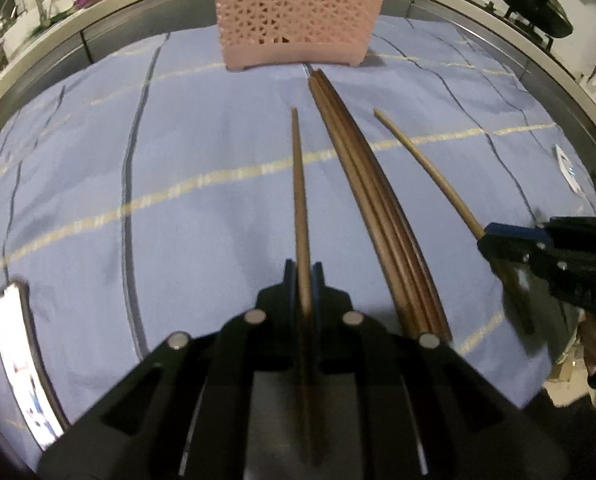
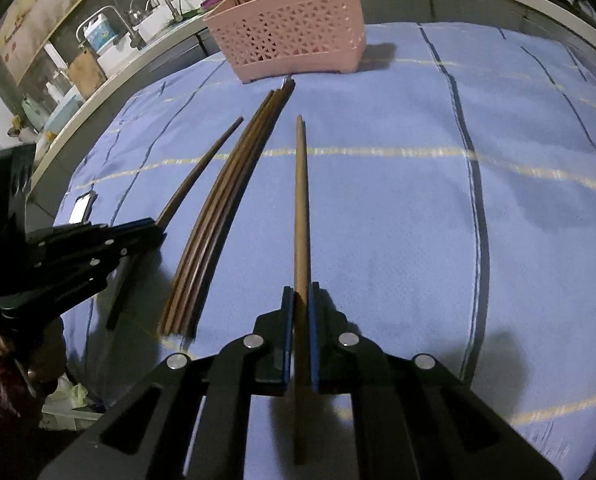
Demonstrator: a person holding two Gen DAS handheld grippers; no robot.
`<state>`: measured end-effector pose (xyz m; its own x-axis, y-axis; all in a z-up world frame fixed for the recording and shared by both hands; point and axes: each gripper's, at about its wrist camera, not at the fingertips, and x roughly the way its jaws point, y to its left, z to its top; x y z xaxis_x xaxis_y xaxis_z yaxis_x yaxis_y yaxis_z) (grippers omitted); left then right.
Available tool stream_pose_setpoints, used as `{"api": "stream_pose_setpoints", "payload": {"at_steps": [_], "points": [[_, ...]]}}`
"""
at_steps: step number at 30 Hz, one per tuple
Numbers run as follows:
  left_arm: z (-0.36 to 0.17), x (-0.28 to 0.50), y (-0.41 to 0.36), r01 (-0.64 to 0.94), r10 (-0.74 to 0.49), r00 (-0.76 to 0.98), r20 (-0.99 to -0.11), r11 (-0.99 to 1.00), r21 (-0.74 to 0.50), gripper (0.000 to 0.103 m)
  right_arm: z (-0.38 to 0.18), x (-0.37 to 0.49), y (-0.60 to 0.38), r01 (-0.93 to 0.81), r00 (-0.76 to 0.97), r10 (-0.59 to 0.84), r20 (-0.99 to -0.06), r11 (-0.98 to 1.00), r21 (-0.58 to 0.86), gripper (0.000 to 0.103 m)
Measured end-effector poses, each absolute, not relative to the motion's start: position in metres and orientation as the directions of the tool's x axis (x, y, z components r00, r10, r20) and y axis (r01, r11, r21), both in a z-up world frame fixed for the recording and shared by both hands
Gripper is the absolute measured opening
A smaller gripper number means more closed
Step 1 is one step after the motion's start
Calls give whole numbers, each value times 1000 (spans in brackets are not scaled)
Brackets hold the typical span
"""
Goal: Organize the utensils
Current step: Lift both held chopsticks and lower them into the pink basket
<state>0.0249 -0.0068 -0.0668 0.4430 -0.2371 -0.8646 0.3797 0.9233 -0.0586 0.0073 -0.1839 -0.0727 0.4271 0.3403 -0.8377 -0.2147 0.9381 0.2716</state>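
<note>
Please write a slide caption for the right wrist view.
Right gripper clamps one chopstick on blue cloth, pink basket ahead.

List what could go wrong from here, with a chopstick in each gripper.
1. The left gripper and right gripper each pinch one long chopstick near its end; it may pivot or slip.
2. The pink basket already holds utensils; incoming tips could snag.
3. The loose chopstick bundle lies between the grippers and could be knocked.
</note>
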Motion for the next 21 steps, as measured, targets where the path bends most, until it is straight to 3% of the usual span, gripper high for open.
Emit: {"api": "stream_pose_setpoints", "payload": {"at_steps": [8,12,15,21], "points": [[-64,86,-33,397,-228,468,-854,917,-27,7,-70,82,-161,-256,452,347,-822,933,253,11],[-62,96,-36,401,-238,453,-859,915,-42,5,-70,94,-160,-267,446,364,-818,926,266,5],[-43,92,-27,398,-289,466,-837,913,-93,4,-51,88,-171,-273,481,428,-765,902,333,5],[51,67,1,414,-395,616,-682,898,-147,5,23,64,-193,-352,629,522,-577,852,387,5]]}}
